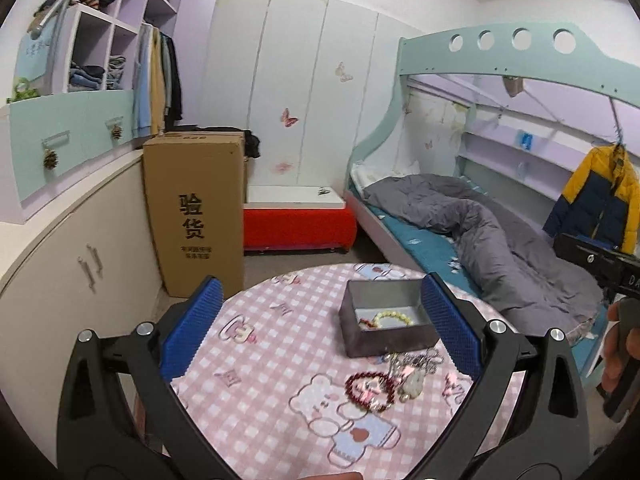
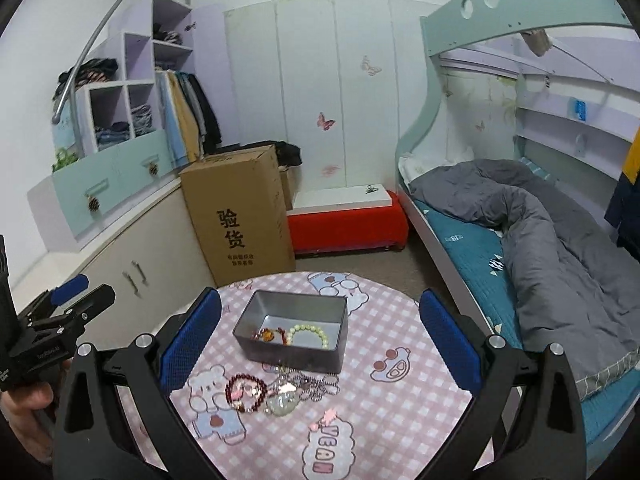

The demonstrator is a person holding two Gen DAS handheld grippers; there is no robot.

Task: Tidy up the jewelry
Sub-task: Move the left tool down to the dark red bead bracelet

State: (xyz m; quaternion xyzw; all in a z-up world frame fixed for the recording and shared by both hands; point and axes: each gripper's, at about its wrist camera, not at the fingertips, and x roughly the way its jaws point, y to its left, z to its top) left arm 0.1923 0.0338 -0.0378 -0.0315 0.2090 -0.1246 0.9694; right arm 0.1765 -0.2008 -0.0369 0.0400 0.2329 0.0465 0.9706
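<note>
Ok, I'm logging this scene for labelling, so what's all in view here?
tin: 1, grey, on table, open
pale bracelet: 1, cream-green, in tin
red bracelet: 1, dark red, on table before tin
chain pile: 1, silver, beside red bracelet
pendant: 1, pale green, in pile
table: 1, pink check cloth
carton: 1, brown, floor
bed: 1, teal, grey quilt
left gripper: open, empty
right gripper: open, empty
</note>
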